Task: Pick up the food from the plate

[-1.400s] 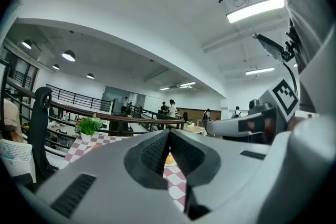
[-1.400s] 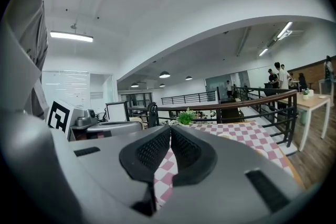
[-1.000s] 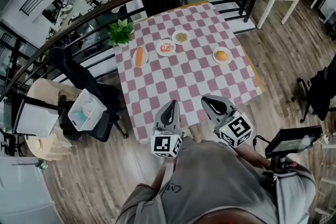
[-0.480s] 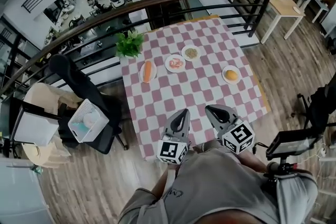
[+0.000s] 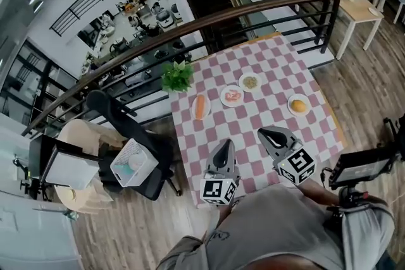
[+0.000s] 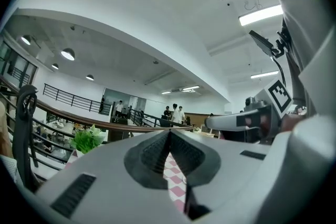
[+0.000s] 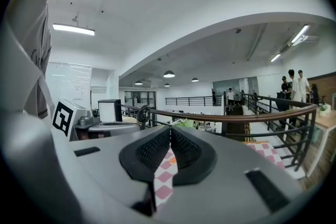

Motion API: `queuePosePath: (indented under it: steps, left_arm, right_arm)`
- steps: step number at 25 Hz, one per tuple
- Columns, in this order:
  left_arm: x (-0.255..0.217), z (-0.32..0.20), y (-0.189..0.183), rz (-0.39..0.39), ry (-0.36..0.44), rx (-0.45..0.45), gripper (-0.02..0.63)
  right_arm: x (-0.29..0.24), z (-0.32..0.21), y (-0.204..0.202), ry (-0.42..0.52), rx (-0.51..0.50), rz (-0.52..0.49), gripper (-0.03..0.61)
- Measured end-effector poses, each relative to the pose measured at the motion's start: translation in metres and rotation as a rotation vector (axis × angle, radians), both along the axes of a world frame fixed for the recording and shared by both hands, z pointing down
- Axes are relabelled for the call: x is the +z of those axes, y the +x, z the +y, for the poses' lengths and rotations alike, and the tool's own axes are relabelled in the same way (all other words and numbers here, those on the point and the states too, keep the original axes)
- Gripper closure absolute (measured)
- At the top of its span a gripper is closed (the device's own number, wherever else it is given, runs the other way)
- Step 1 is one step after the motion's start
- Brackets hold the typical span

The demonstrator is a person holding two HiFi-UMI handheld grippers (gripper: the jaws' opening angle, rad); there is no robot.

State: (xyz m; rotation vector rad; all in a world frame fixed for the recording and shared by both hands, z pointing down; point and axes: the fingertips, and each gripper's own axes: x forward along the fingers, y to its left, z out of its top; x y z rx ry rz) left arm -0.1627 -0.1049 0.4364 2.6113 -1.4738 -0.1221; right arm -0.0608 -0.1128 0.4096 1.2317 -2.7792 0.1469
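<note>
Four small plates stand on the pink-and-white checked table [image 5: 278, 60]. One holds a long orange food [image 5: 200, 107], one a pink food [image 5: 232, 96], one a greenish food [image 5: 250, 81], and one a round orange food [image 5: 299, 105]. My left gripper [image 5: 225, 145] and right gripper [image 5: 264, 132] hover side by side over the table's near edge, well short of the plates. The left gripper view shows its jaws [image 6: 169, 135] pressed together with nothing between them. In the right gripper view the jaws [image 7: 170, 131] are likewise shut and empty.
A potted plant [image 5: 178, 77] stands at the table's far left corner. A dark railing [image 5: 253, 9] curves behind the table. A black chair [image 5: 126, 126] and a white basket [image 5: 134, 163] sit left of it. A wooden table [image 5: 354, 3] is at the far right, a screen [image 5: 362, 164] by my right side.
The head view has swung, so the table and plates now sit further right in the picture. Both grippers stay shut, empty and near the table's front edge.
</note>
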Motion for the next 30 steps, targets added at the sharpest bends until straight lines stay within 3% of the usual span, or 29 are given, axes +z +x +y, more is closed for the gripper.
queuePosePath:
  steps: [8,14,20,27,28,29,30]
  left_arm:
    - [-0.01,-0.009,0.006,-0.032,0.056,-0.011,0.604]
    - [-0.006,-0.007,0.003,0.006,0.033,-0.059,0.604]
    - [-0.004,-0.008,0.004,-0.029,0.047,-0.057,0.604]
    - [-0.007,-0.013,0.006,-0.017,0.053,-0.083,0.604]
    - [-0.007,-0.012,0.007,-0.018,0.053,-0.081,0.604]
    - [-0.007,-0.013,0.009,-0.019,0.052,-0.078,0.604]
    - [-0.006,-0.013,0.01,-0.02,0.052,-0.076,0.603]
  right_arm:
    - [0.004,-0.012,0.016,0.06,0.026,0.031,0.561]
    - [0.004,-0.012,0.002,0.054,-0.031,-0.013,0.561]
    - [-0.004,-0.014,-0.003,0.087,-0.067,-0.041,0.561]
    - [-0.01,-0.021,0.003,0.125,-0.04,-0.019,0.56]
    - [-0.006,-0.026,0.006,0.117,-0.024,-0.01,0.49]
    - [-0.003,-0.031,0.01,0.107,-0.005,-0.001,0.324]
    - [-0.001,-0.037,0.016,0.1,0.02,0.003,0.3]
